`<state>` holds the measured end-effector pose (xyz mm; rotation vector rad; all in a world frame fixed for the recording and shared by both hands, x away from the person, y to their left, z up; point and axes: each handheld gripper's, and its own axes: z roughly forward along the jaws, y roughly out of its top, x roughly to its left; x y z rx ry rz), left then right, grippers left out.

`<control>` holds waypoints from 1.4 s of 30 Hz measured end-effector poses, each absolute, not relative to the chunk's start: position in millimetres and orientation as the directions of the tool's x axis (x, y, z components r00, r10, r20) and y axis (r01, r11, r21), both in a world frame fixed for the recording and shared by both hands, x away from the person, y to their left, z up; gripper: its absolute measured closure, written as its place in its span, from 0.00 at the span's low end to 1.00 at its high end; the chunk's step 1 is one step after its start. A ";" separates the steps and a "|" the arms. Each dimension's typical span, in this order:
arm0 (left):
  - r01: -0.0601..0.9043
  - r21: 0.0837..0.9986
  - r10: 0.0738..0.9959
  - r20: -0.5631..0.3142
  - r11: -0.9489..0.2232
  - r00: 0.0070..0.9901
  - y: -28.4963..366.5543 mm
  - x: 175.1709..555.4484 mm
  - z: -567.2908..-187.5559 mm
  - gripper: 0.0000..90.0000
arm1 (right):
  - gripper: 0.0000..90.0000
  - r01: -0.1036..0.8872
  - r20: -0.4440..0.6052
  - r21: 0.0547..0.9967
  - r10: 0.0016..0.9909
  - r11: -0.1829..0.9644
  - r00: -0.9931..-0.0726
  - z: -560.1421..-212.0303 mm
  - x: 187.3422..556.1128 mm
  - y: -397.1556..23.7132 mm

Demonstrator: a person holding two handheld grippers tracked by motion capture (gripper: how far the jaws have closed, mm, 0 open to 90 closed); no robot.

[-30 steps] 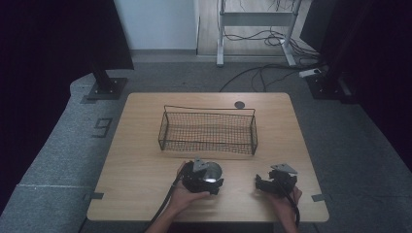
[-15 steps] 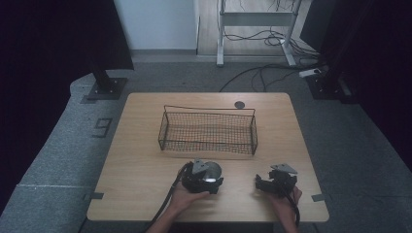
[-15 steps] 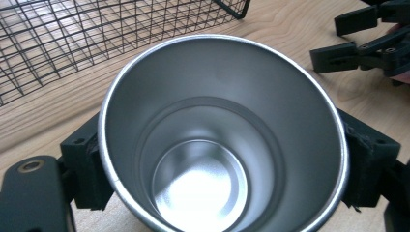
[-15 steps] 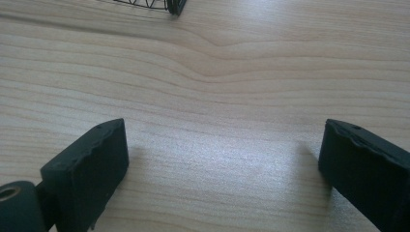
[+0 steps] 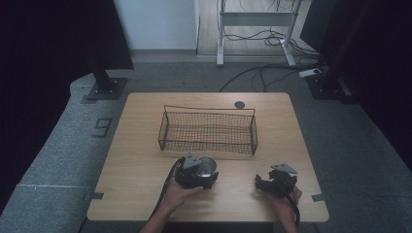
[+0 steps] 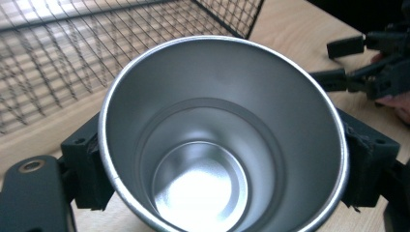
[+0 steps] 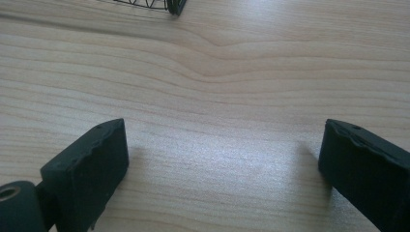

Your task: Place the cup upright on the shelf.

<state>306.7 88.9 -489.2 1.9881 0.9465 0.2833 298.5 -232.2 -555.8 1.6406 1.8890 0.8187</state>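
One shiny round metal cup [image 6: 222, 140], steel-grey, open mouth facing the left gripper's camera, interior bare down to its flat polished bottom. It sits clamped between the two black jaws of the left gripper [image 6: 222, 164], one pad pressed to each side of its wall; those jaws have just been closing, with the cup between them. In the high view the cup [image 5: 207, 166] shows at the front edge of the left gripper [image 5: 196, 174], over the near middle of the light wooden table [image 5: 145, 145], just in front of the basket's near wall.

One black wire-mesh basket [image 5: 208, 130], rectangular, open-topped, standing across the middle of the table; nothing lies in it, and the wood shows through its mesh floor. In the left gripper view its mesh [image 6: 63, 53] fills the upper left behind the cup.

Two hands enter from the near edge of the table. The person's left hand [image 5: 180, 195] grips the left gripper from behind, forearm angled up from the bottom of the high view. The right hand [image 5: 284, 198] holds the right gripper [image 5: 276, 180] near the table's front right corner, well apart from the cup. In the right gripper view its black jaws [image 7: 222, 164] stand wide apart over bare wood grain, nothing between them, with a corner of the basket [image 7: 169, 6] at the top edge.
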 end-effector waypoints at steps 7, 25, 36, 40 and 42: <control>0.498 0.812 0.711 -0.154 -0.305 0.686 93.7 305.7 -480.8 0.16 | 0.04 0.686 0.013 0.722 0.989 0.091 -0.145 -555.9 298.5 -232.1; 0.487 0.823 0.712 -0.152 -0.293 0.685 98.3 309.7 -467.7 0.16 | 0.04 0.686 0.013 0.722 0.989 0.091 -0.145 -555.9 298.5 -232.1; 0.486 0.830 0.714 -0.163 -0.274 0.681 104.6 312.1 -461.8 0.16 | 0.04 0.686 0.013 0.722 0.989 0.091 -0.146 -555.8 298.5 -232.2; 0.483 0.833 0.714 -0.162 -0.272 0.681 105.6 313.9 -459.8 0.16 | 0.04 0.686 0.013 0.722 0.989 0.092 -0.146 -555.8 298.5 -232.2; 0.484 0.832 0.715 -0.163 -0.271 0.680 106.1 315.0 -459.2 0.16 | 0.04 0.686 0.013 0.722 0.989 0.091 -0.146 -555.8 298.5 -232.2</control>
